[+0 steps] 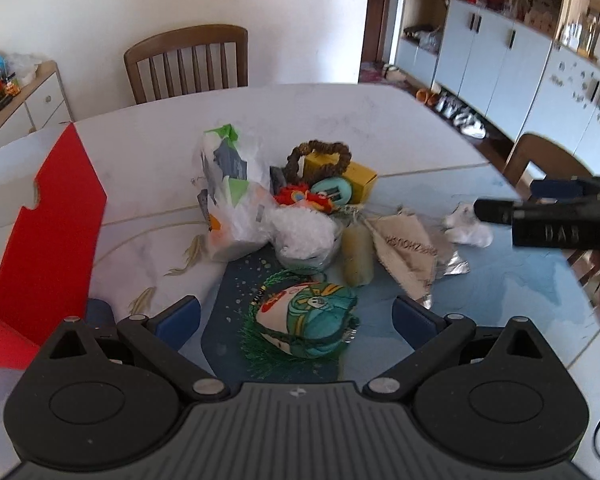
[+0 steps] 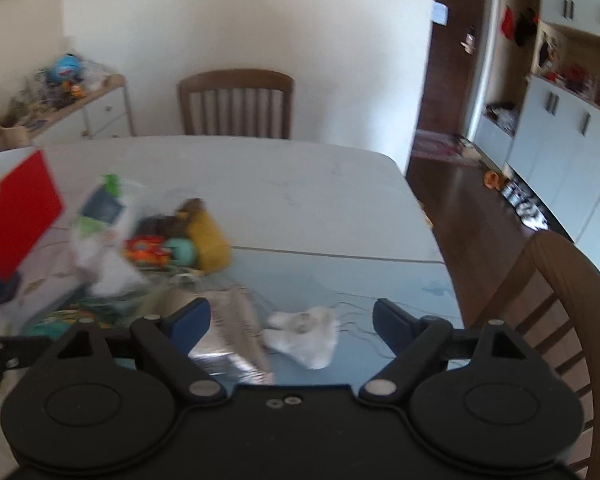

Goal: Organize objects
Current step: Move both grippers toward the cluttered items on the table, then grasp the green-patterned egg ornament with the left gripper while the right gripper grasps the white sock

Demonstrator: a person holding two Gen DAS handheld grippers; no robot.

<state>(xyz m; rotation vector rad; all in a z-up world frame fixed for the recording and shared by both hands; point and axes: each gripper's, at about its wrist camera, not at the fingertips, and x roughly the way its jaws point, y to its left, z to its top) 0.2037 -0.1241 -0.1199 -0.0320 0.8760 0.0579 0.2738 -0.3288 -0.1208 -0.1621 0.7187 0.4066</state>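
Sunlight is falling on a white table [image 1: 340,120] with a pile of small things in the middle. At the left, a red box [image 1: 52,216] is standing open. The left gripper [image 1: 296,316] is hanging with jaws spread wide around a green stuffed toy [image 1: 308,320], not squeezing it. Further right, the right gripper [image 2: 292,318] is reaching, jaws spread, toward a white crumpled tissue [image 2: 304,336]. Picking up looks like the step now. Next, each gripper probably needs to go lower and squeeze.

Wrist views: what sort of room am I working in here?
Most likely a home dining room: a dining table with wooden chairs around it, tall storage cabinets on the right, and a toy-cluttered sideboard by the wall.
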